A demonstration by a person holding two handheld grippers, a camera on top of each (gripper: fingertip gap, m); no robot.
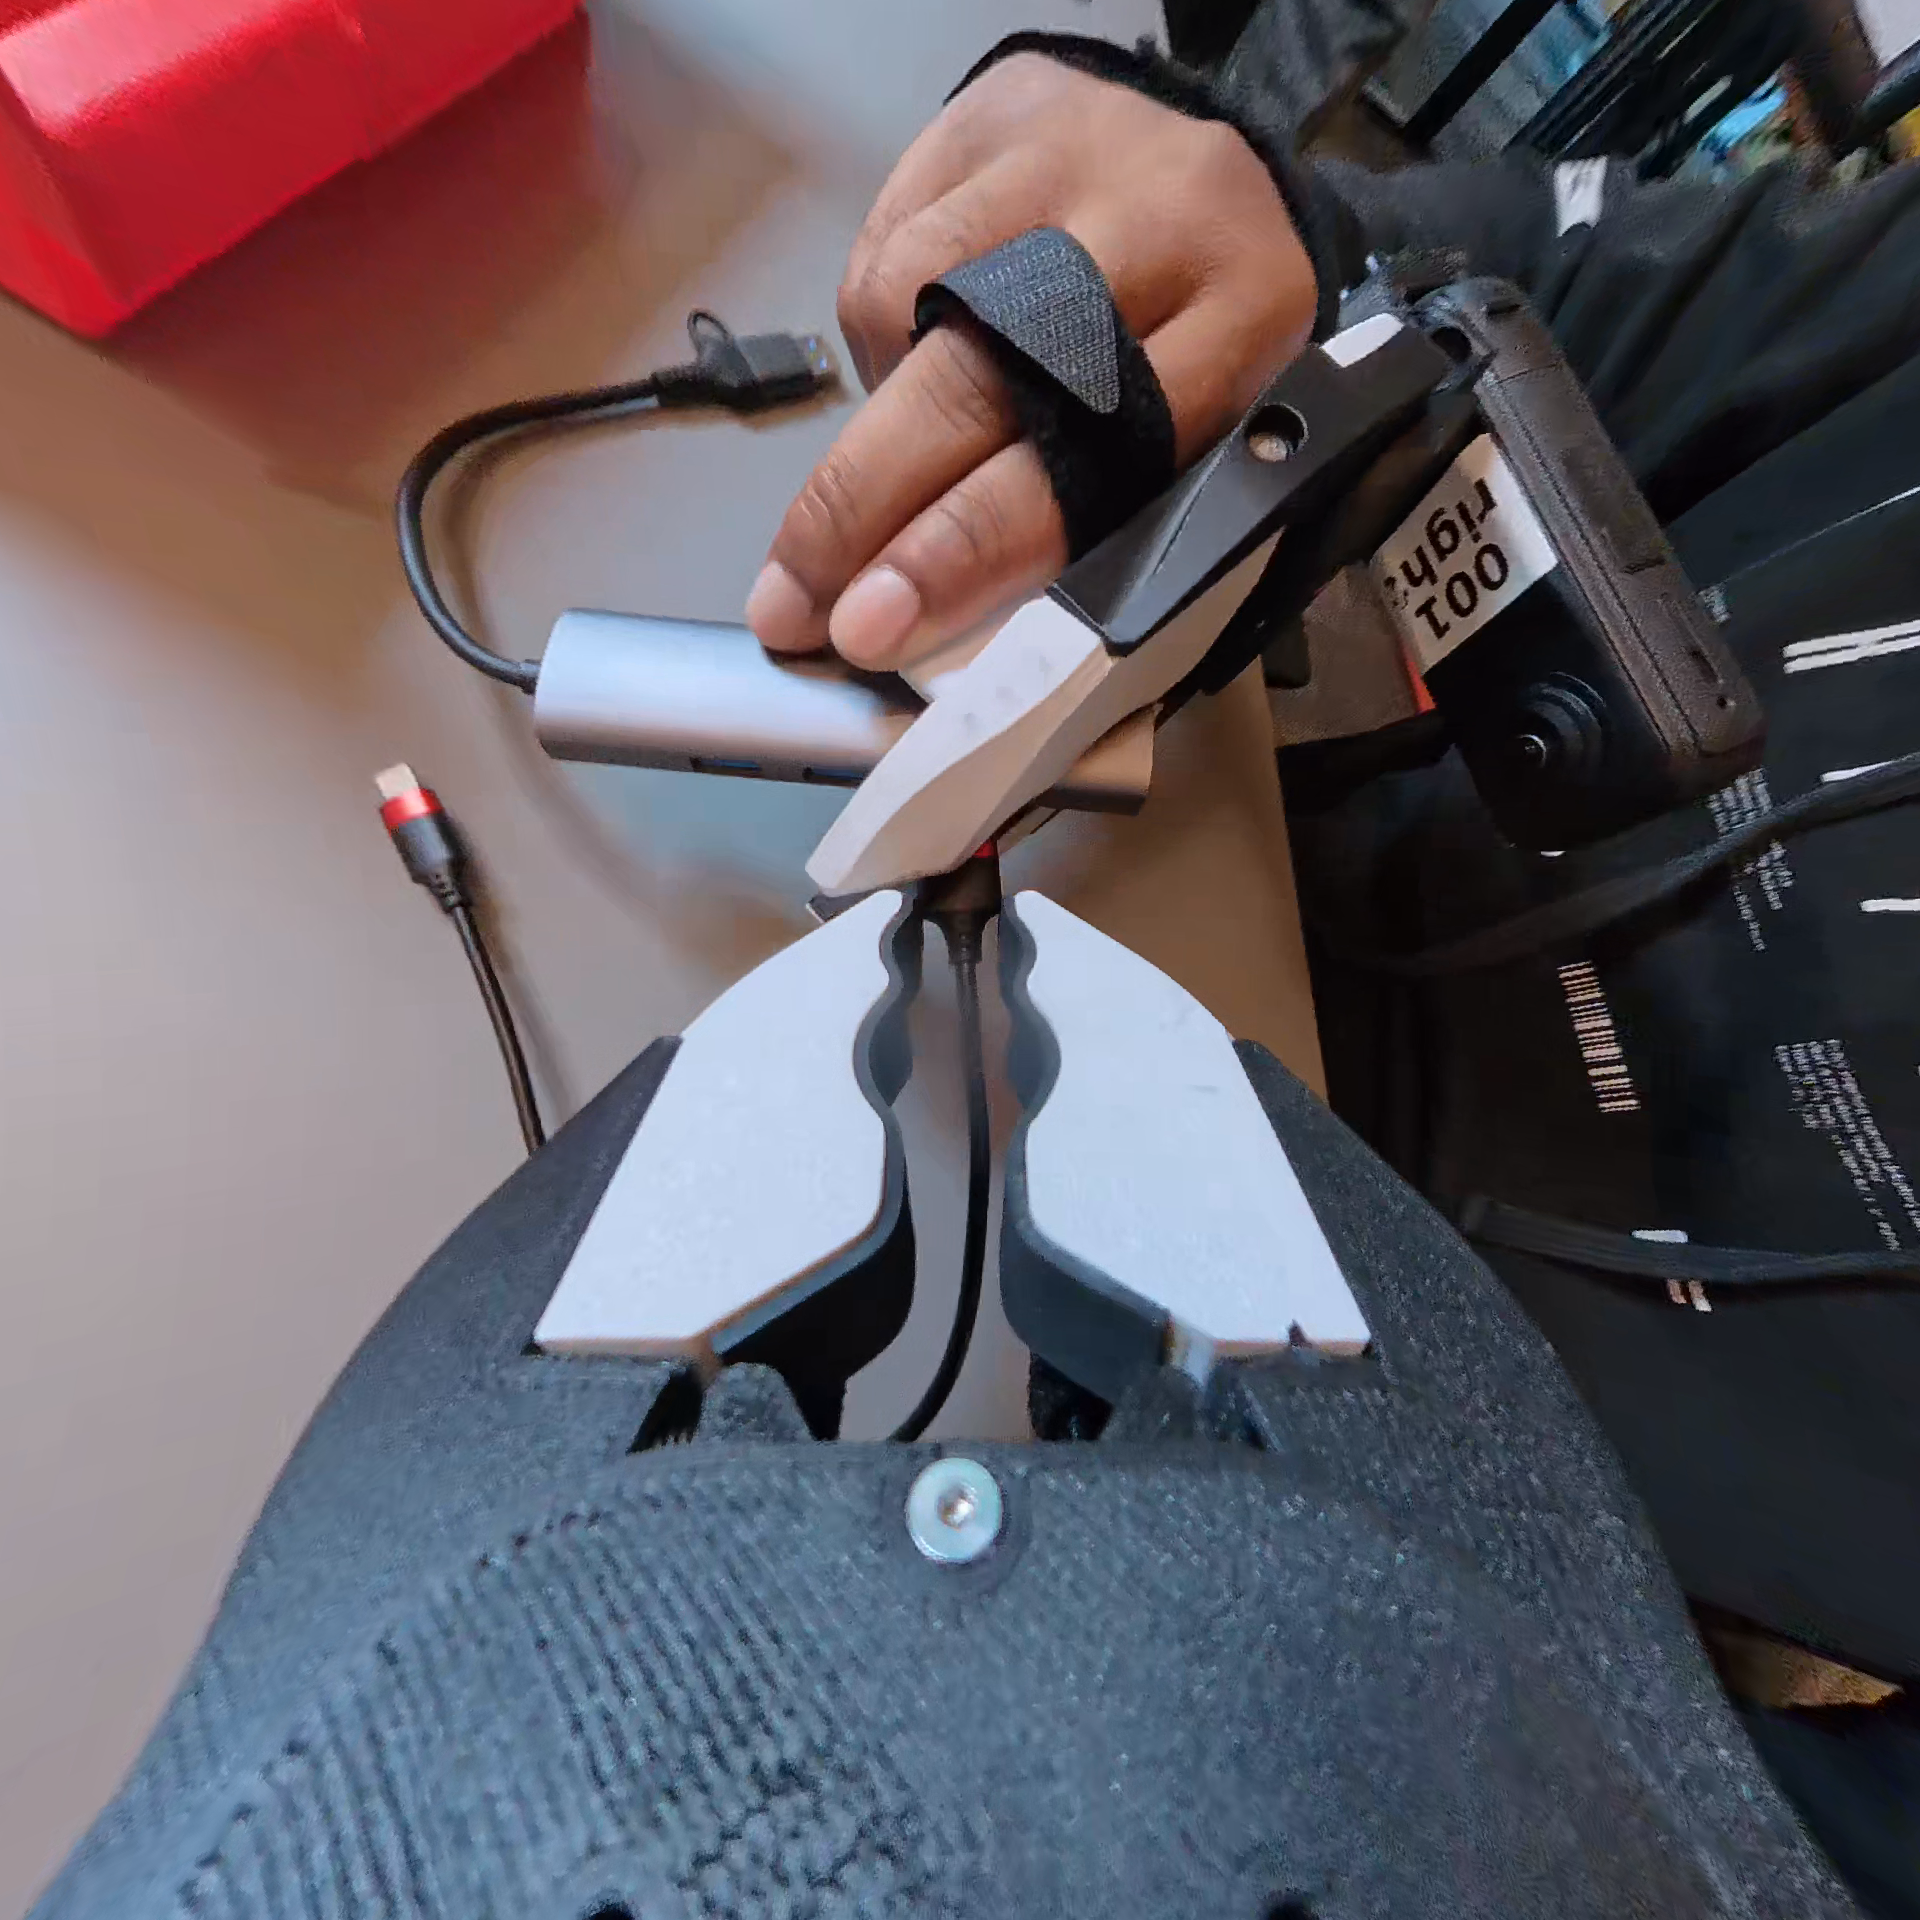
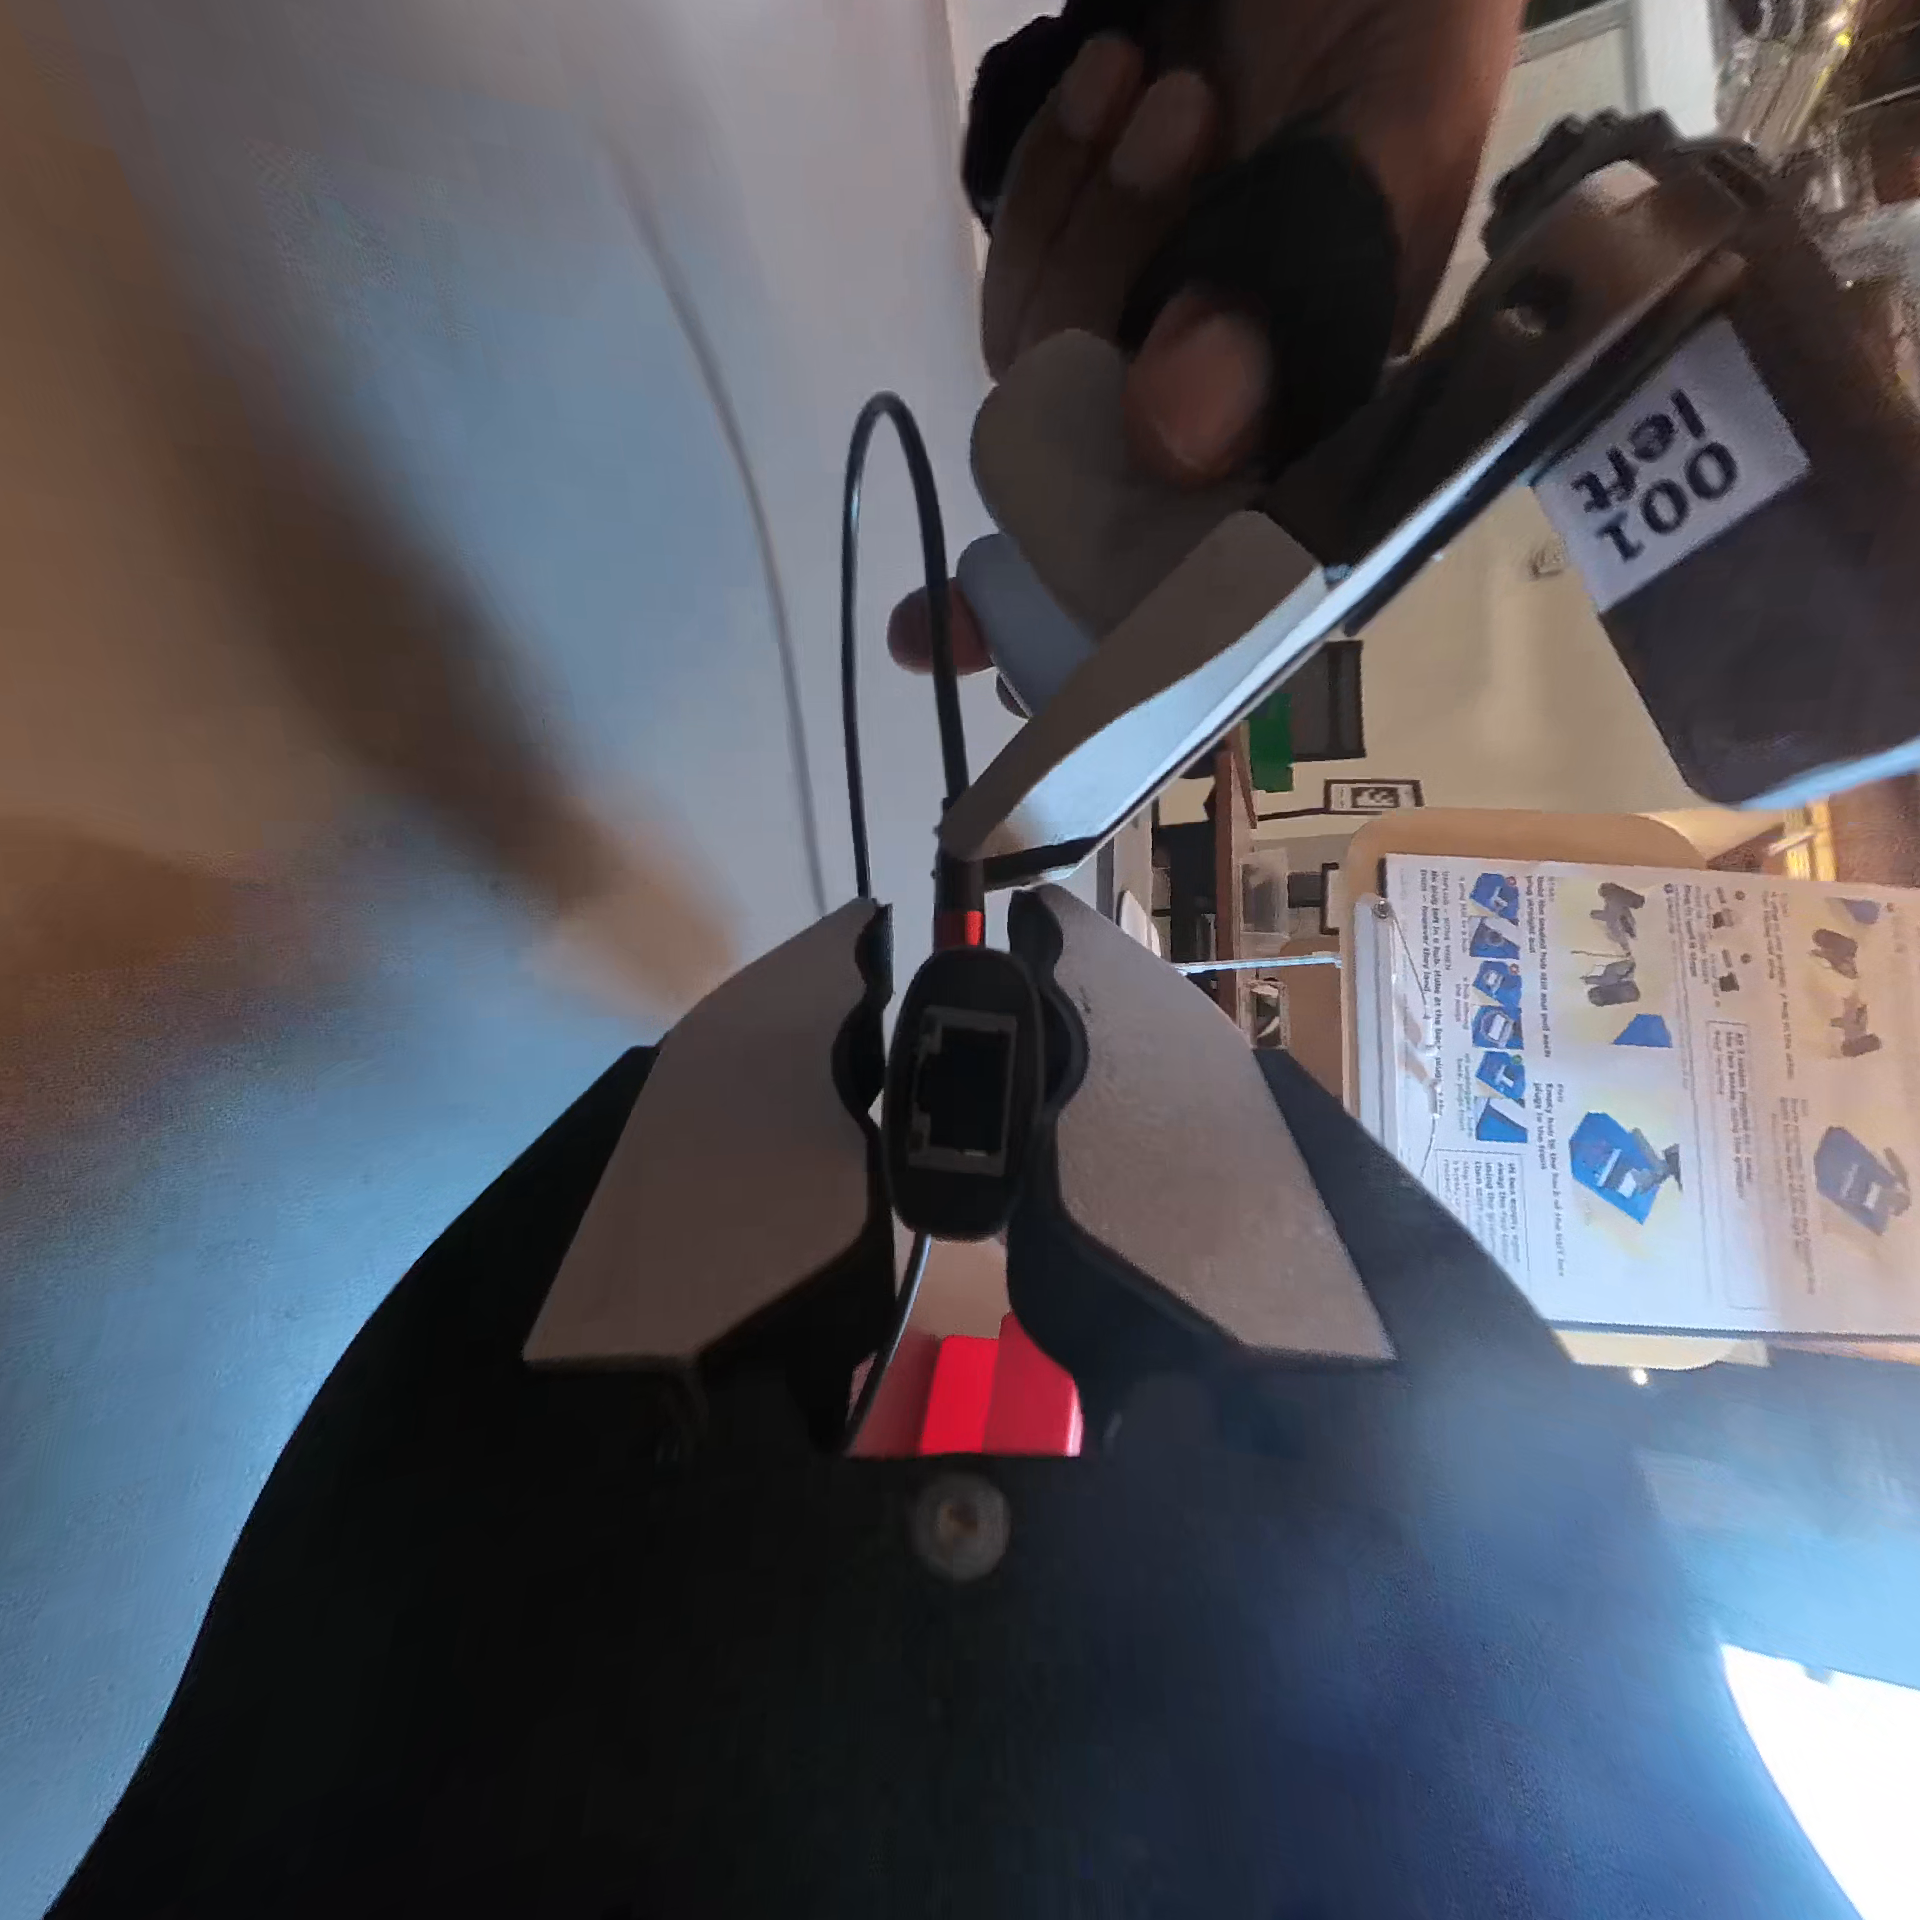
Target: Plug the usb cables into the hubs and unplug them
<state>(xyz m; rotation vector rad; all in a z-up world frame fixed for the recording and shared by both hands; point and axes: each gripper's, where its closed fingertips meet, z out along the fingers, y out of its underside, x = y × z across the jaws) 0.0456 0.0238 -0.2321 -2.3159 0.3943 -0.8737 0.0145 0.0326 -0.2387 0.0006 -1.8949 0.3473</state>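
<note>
Hub (image 2: 961,1101) clamped in right gripper (image 2: 956,925)

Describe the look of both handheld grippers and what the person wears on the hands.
Each gripper, left gripper and right gripper, has pale grey tapered jaws with wavy black inner pads on a ribbed black body with a silver screw. Black fabric straps loop the hand; black sleeve cuffs show.
</note>
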